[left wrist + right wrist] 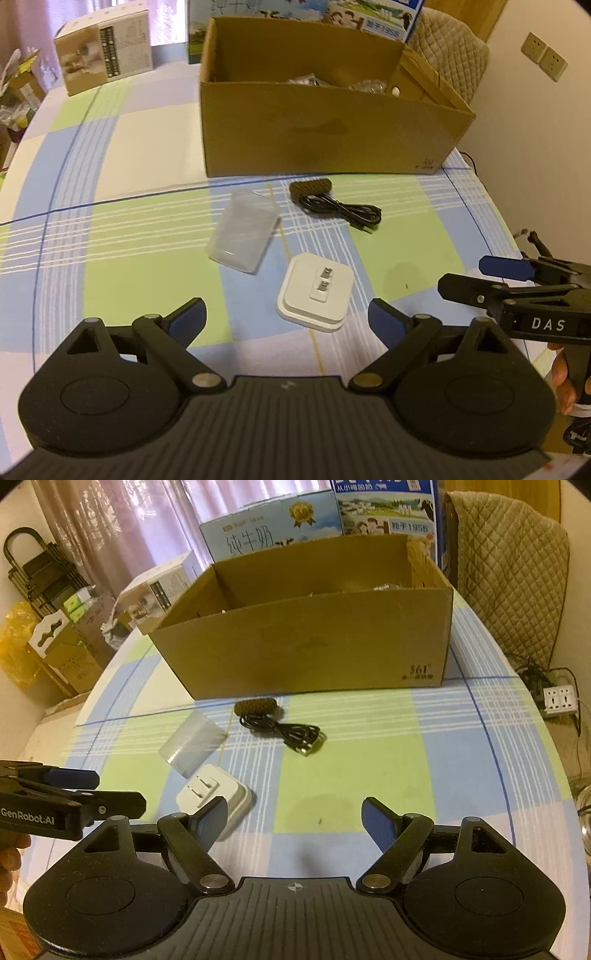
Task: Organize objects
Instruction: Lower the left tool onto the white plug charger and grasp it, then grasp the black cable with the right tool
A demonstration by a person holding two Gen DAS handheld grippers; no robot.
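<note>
Left gripper [286,317] hangs wide open and empty, white charger [314,291] just beyond its fingertips, prongs up. Right gripper [294,819] is also released, aimed at bare tablecloth [369,768]; charger sits off its left finger. Left looks nearer. Cardboard box [325,129] lies far.

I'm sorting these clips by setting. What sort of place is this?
Most likely a room in a home, not a lab. A checked cloth covers the table, a quilted cover drapes a chair, pink curtains hang behind, and milk cartons stand behind the cardboard box.
</note>
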